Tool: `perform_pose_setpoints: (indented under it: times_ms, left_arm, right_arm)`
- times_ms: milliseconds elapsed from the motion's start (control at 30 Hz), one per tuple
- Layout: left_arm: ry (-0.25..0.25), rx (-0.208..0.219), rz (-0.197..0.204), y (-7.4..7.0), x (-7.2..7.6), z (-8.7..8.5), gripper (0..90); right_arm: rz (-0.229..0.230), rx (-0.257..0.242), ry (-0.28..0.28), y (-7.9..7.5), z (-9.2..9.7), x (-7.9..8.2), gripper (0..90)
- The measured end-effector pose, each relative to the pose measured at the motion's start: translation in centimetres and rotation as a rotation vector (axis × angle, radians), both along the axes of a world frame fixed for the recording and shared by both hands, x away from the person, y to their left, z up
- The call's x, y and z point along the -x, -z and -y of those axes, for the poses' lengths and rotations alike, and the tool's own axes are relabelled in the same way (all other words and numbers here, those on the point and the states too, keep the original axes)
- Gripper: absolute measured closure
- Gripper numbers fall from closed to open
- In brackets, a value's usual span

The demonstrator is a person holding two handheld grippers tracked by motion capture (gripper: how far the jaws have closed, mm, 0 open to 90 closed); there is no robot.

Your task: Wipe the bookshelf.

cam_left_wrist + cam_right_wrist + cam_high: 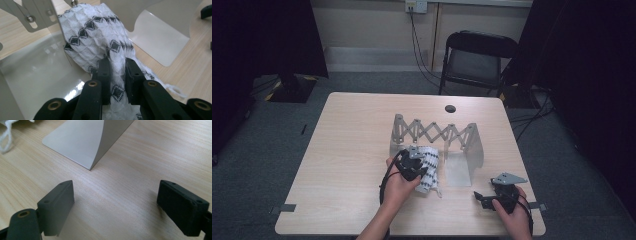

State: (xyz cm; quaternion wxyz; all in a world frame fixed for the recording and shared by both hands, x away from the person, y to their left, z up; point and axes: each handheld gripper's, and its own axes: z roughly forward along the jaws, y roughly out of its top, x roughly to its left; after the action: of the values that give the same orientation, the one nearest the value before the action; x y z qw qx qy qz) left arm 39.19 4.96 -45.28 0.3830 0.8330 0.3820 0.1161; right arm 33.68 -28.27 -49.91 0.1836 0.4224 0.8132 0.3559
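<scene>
A white cloth with black diamond patterns lies draped against the left plate of a grey metal scissor-fold rack in the middle of the table. My left gripper is shut on a bunched fold of this cloth, which runs up between its black jaws. The rack's left base plate lies just under and left of the cloth. My right gripper rests low over the bare wood near the table's front right, open, with nothing between its fingers. A corner of the rack's right plate lies just ahead of it.
The wooden table has a round cable hole near its far edge. A black folding chair stands behind the table. A white fringe of the cloth shows at the upper left of the right gripper view.
</scene>
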Motion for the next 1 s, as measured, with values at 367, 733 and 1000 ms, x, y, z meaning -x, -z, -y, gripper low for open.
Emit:
perform_pose_setpoints:
  times_ms: [367, 733, 1000]
  left_arm:
    - [-0.018, 0.034, 0.081, -4.5, 0.6, -1.0, 77.5]
    - [-0.008, 0.035, 0.153, -7.3, 0.8, -0.7, 77.5]
    - [-0.025, -0.001, 0.113, -5.8, -0.4, -0.1, 77.5]
  right_arm:
    - [-0.004, 0.0, 0.0, 0.0, 0.0, 0.0, 13.5]
    - [-0.002, 0.0, 0.001, 0.0, 0.0, 0.0, 13.5]
    - [-0.002, 0.0, -0.002, 0.0, 0.0, 0.0, 13.5]
